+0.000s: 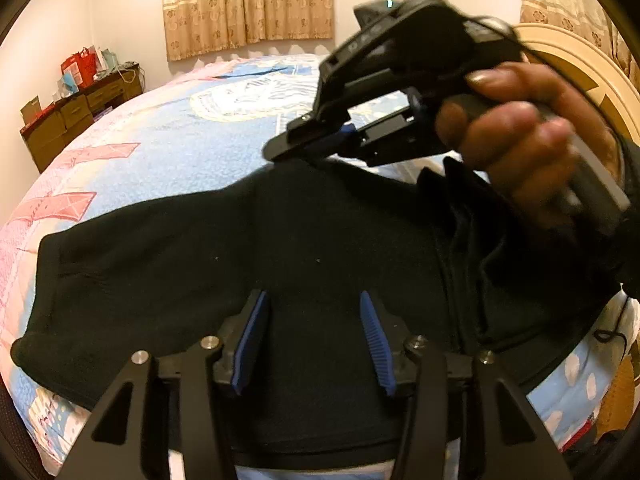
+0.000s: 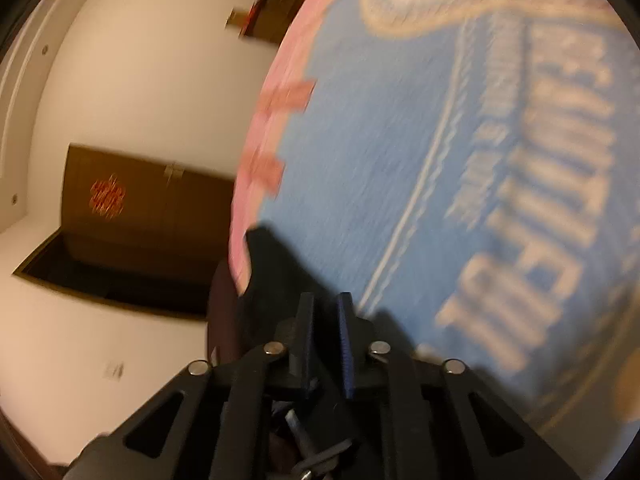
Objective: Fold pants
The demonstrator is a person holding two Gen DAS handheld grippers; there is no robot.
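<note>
Black pants (image 1: 248,256) spread on the bed (image 1: 168,136). Right claw (image 1: 280,151) pinched onto the far edge; left claw (image 1: 312,344) parted over the near cloth, gripping nothing. Mid-fold: next, probably near-edge grasp, then joint lift-over.

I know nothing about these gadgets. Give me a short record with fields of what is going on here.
garment: black pants, spread on the bed
surface: blue and pink blanket
left gripper: open above the pants, nothing pinched
right gripper: shut at the far edge of the pants; whether cloth is pinched cannot be told
person: a hand holds the right gripper
background: curtains, wooden drawers
</note>
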